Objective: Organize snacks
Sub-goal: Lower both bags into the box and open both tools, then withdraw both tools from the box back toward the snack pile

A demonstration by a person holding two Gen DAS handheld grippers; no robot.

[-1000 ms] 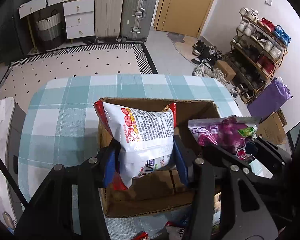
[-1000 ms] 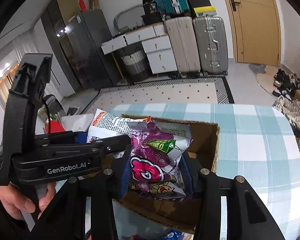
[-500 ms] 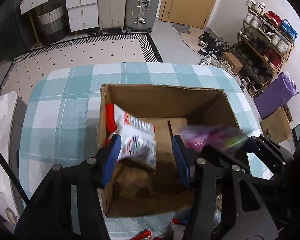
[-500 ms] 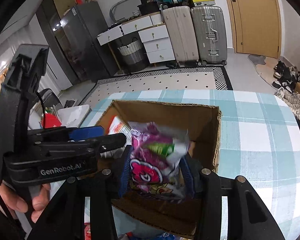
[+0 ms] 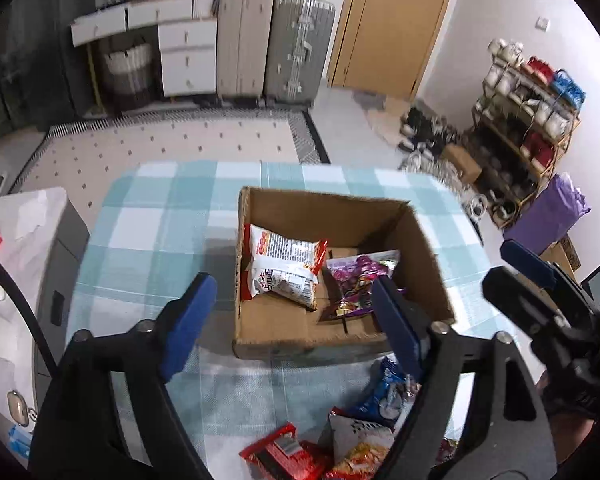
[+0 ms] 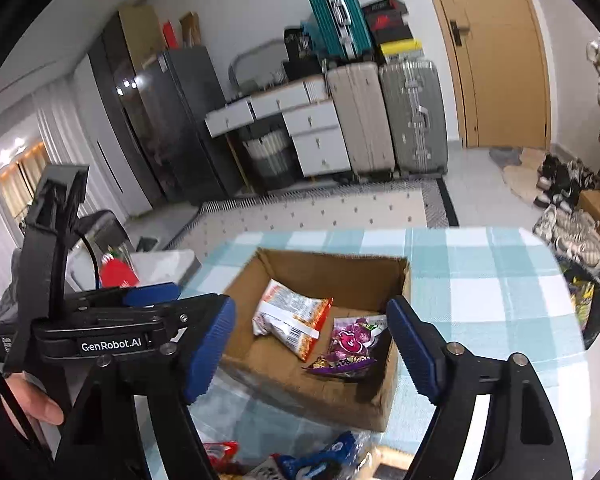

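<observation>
Dropped since earlier: white-red snack bag (image 5: 284, 266) and purple snack bag (image 5: 358, 280) lie in your box (image 5: 324, 204); left claw (image 5: 292, 320), right claw (image 6: 312, 344) gape, holding nothing.

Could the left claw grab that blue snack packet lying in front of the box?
Probably yes: the left claw is open and empty, and the blue packet lies uncovered on the tablecloth just below it, outside the cardboard box.

White lettering reading "GenRobot.AI" is showing on the black body of the left gripper (image 6: 180, 304), at the lower left of the right wrist view. Print is covering the white and red snack bag (image 5: 284, 266) lying in the cardboard box (image 5: 340, 208) at the frame's centre, but it is appearing too small and blurred to read.
</observation>
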